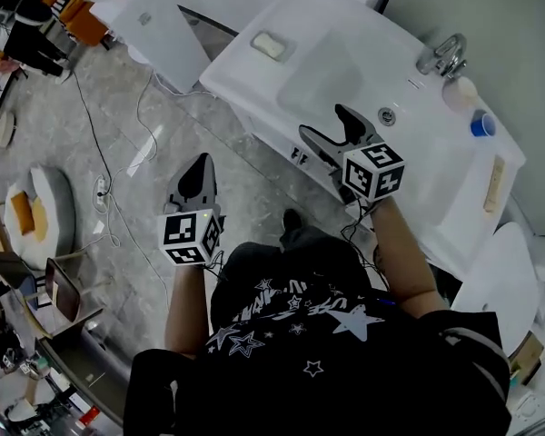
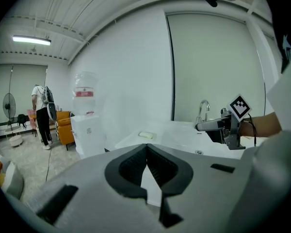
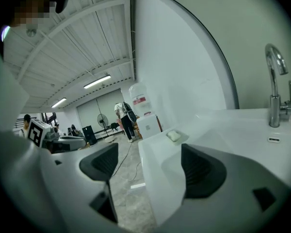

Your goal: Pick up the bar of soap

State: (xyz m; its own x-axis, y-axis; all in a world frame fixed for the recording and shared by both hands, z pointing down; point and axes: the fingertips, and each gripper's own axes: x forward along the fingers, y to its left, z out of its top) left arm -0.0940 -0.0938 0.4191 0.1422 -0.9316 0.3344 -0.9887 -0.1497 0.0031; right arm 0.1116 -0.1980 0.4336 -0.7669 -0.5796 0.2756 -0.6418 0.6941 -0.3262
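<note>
A pale bar of soap [image 1: 269,44] lies in a shallow recess on the far left corner of the white sink [image 1: 254,84]. It also shows small in the left gripper view [image 2: 146,135] and the right gripper view [image 3: 173,136]. My right gripper [image 1: 331,127] hovers over the sink's near edge, well short of the soap. Its jaws stand wide apart with nothing between them [image 3: 148,164]. My left gripper [image 1: 197,178] hangs over the floor in front of the sink, jaws pressed together and empty [image 2: 146,149].
A chrome faucet [image 1: 442,57], a drain [image 1: 387,116] and a blue cup [image 1: 481,125] are on the sink's right part. Cables [image 1: 145,143] run across the stone floor. A water dispenser [image 2: 85,115] and a person [image 2: 41,115] stand further off.
</note>
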